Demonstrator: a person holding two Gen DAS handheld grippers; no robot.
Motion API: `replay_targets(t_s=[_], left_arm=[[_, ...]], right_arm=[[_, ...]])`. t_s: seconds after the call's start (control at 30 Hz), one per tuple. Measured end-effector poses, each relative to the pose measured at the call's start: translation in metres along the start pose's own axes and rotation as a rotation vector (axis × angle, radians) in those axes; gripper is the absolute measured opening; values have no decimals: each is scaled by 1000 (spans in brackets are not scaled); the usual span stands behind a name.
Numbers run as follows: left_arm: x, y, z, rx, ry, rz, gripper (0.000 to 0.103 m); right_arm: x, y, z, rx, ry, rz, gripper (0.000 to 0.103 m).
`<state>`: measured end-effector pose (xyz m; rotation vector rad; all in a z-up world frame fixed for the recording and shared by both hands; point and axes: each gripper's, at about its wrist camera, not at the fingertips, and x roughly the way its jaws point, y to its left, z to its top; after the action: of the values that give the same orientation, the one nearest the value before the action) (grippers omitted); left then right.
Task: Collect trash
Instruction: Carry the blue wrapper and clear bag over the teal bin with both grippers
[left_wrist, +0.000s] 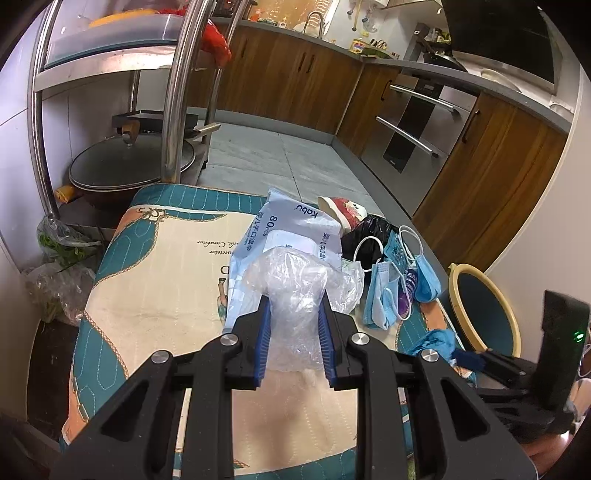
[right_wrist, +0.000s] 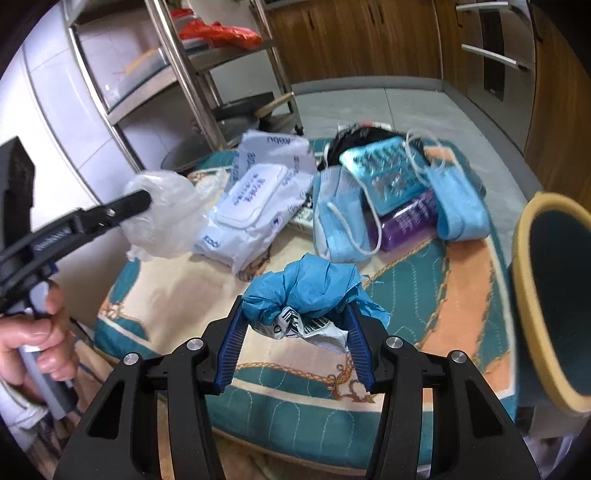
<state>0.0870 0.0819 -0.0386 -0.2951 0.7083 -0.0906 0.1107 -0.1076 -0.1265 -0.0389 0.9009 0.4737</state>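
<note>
My left gripper (left_wrist: 293, 306) is shut on a crumpled clear plastic bag (left_wrist: 291, 288), held above the patterned tablecloth (left_wrist: 166, 277); the right wrist view shows that bag (right_wrist: 162, 218) at the left. My right gripper (right_wrist: 295, 310) is shut on a blue crumpled glove (right_wrist: 310, 284) with a scrap of barcode paper (right_wrist: 314, 328) under it. A yellow-rimmed bin (right_wrist: 524, 266) stands off the table's right edge. Still lying on the cloth are a wet-wipes pack (right_wrist: 258, 206), blue face masks (right_wrist: 340, 221), a teal packet (right_wrist: 384, 173) and a purple packet (right_wrist: 406, 218).
A paper cup (left_wrist: 343, 210) and a black bag (left_wrist: 365, 236) lie at the table's far end. A steel rack (left_wrist: 177, 110) with a wok lid (left_wrist: 133, 162) stands far left, with bags of greens (left_wrist: 62, 258) below. Wooden cabinets (left_wrist: 498, 166) run along the right. A hand (right_wrist: 37, 339) holds the left gripper's handle.
</note>
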Motion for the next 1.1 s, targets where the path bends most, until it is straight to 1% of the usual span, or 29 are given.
replay_targets(t_s=[0.27, 0.5, 0.87, 1.1], left_arm=[[-6, -4, 0, 17, -21, -10, 23], [-11, -12, 1, 41, -43, -22, 23], [-9, -35, 1, 95, -32, -30, 23], [-3, -68, 2, 155, -17, -63, 23]], right_arm=[[-45, -7, 7, -36, -62, -20, 53], [-75, -32, 6, -2, -116, -62, 53], [-91, -70, -4, 82, -168, -128, 53], [-99, -96, -10, 139, -178, -168, 53]])
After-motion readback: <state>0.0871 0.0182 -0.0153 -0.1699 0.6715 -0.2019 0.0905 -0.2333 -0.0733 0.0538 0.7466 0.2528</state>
